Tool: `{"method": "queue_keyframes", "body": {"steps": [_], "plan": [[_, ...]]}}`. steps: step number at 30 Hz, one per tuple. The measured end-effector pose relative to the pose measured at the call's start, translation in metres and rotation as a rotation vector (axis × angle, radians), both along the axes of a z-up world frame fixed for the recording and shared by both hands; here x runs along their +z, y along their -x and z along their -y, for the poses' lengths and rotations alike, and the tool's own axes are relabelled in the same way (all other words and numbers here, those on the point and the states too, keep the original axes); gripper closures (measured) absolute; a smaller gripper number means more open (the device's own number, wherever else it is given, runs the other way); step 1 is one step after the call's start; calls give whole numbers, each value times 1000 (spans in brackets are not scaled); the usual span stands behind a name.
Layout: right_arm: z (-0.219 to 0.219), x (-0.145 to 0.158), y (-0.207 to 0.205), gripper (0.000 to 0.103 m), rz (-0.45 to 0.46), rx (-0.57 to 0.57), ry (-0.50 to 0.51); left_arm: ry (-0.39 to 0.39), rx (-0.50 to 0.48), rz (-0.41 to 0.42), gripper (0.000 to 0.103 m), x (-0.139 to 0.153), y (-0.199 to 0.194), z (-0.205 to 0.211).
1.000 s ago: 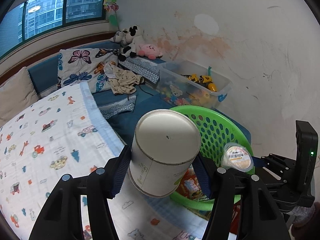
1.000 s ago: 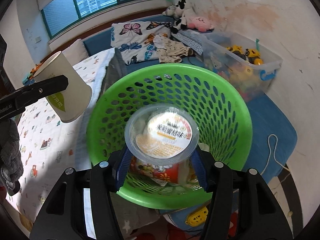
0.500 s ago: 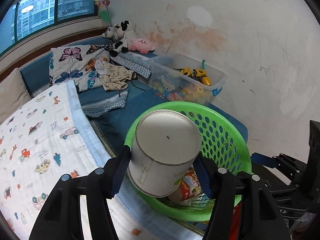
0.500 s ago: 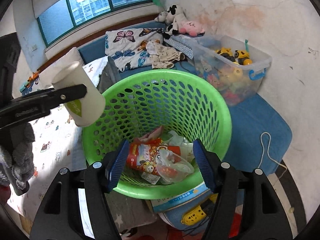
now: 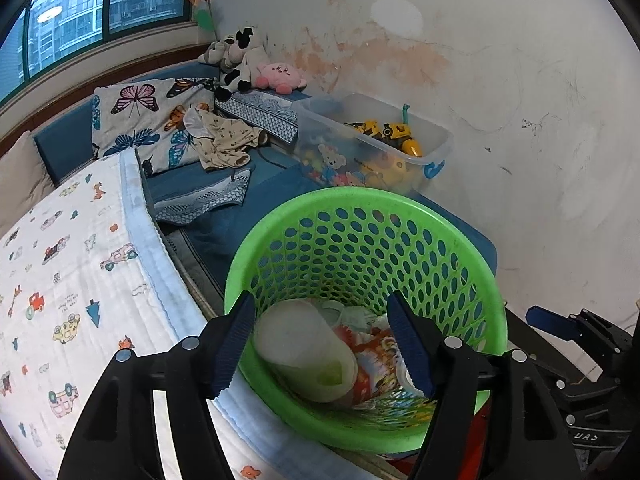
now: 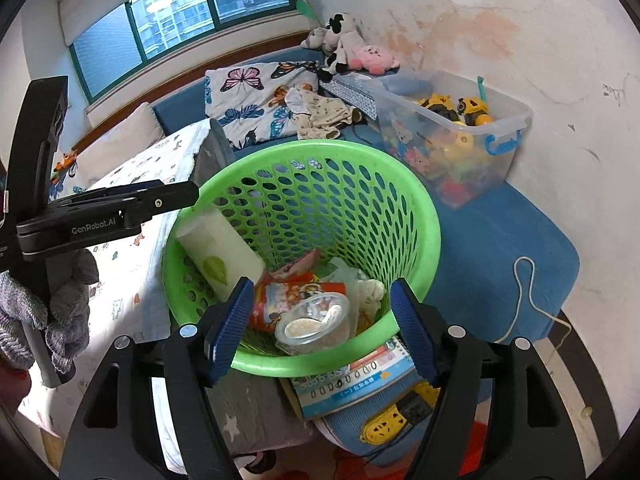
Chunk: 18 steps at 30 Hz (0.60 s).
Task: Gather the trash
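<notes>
Now we hold both claws, left claw [image 5: 322,344] and right claw [image 6: 324,322], spread and empty above the green basket [image 6: 404,184]; paper cup [image 6: 220,256] and lidded tub [image 6: 316,322] lie inside it, both drops done.

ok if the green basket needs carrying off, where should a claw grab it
Take the green basket by its solid top rim, from above, one pad inside and one outside. The near rim is closest. The walls below are perforated and flare outward, so pads would likely slip there.
</notes>
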State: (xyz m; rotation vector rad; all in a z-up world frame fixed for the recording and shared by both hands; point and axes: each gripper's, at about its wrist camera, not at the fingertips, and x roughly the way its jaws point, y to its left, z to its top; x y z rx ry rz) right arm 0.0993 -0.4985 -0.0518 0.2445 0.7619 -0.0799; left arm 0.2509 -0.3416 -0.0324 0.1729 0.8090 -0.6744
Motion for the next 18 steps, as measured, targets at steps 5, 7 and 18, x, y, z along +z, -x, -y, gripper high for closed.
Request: {"method": "queue_keyframes", "body": {"steps": [5, 7, 18], "plan": [[-1, 0, 0, 32, 0, 3, -2, 3, 0, 8, 35, 2, 1, -2], [-2, 2, 0, 32, 0, 6, 1, 8, 0, 7, 35, 3, 2, -4], [-23, 11, 2, 29, 18, 34, -2, 33, 12, 29, 29, 16, 16, -29]]}}
